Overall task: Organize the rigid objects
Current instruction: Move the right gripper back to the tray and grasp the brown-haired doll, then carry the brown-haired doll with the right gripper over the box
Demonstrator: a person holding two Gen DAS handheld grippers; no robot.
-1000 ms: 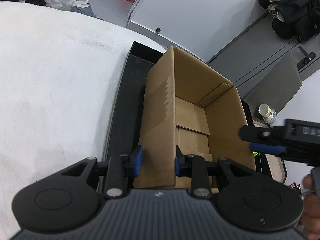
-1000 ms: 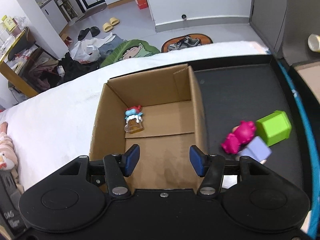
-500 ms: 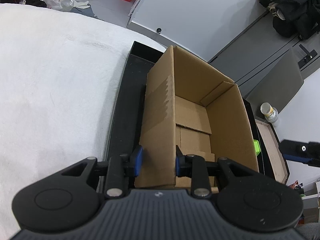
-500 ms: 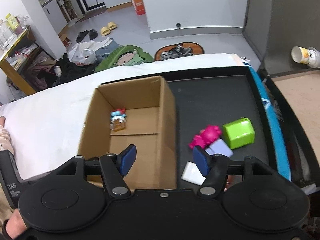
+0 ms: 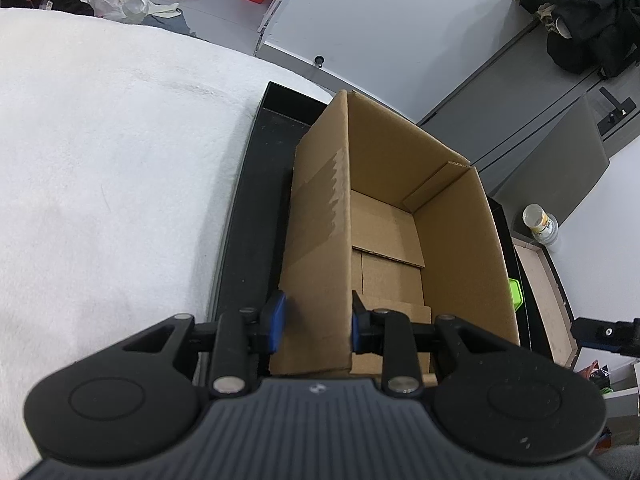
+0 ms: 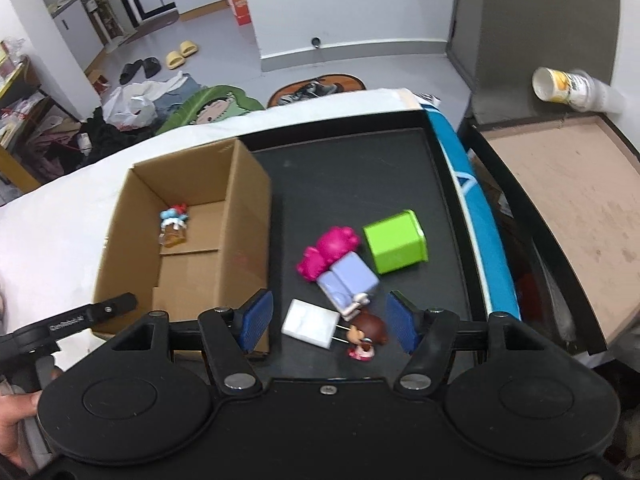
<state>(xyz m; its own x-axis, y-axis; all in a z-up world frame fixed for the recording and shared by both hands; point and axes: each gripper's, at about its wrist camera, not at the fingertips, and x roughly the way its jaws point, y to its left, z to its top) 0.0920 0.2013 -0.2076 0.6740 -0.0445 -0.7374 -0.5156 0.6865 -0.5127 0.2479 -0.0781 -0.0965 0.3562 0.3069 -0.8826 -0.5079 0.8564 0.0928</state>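
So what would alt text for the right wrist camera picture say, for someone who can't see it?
An open right hand-held gripper hovers over small toys on a black tray: a white block, a brown-haired doll, a lilac piece, a pink figure and a green cube. Left of them, a cardboard box holds a blue-and-red figurine.
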